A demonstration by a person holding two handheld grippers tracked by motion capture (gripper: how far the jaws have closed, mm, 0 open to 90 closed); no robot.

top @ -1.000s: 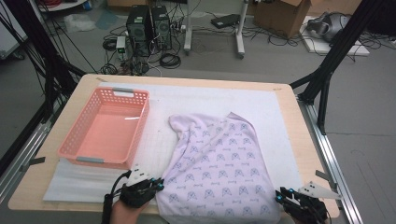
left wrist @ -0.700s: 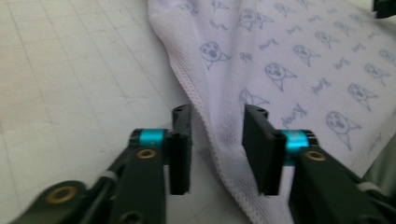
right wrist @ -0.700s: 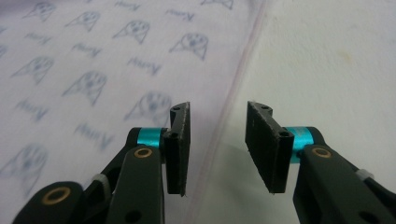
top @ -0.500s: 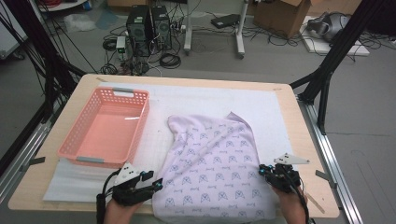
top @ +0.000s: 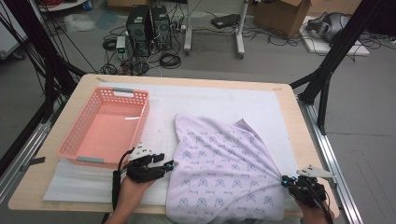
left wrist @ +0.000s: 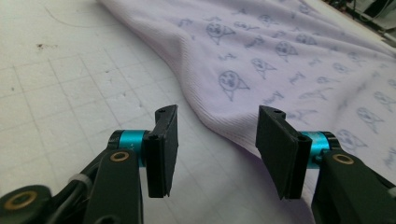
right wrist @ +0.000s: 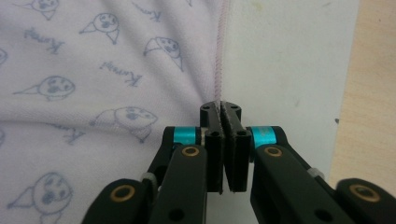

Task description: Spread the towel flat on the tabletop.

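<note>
While your right gripper pinches the stitched hem of the lilac garment at its right edge, your left gripper sits beside the garment's left edge with its jaws apart and nothing between them. Those left jaws have just been opening; in the left gripper view the cloth's rolled edge lies on the mat just beyond the gap, clear of both pads. In the right gripper view the pads are clenched together on the pink seam, which runs straight away from the jaws.

Relative to the garment, the pink basket stands to its left, just past your left gripper, and apart from the cloth. The white mat lies under the garment and reaches beyond it on the far side. The wooden table shows as a bare strip to the garment's right.

Printed with small blue cartoon faces, the garment lies spread but rumpled. Its long axis runs from its near hem at the table's front edge to its far edge, leaning slightly left. Creases fan across it from your right gripper's pinch toward the far left corner, and a small pointed flap stands up at the far right corner.
</note>
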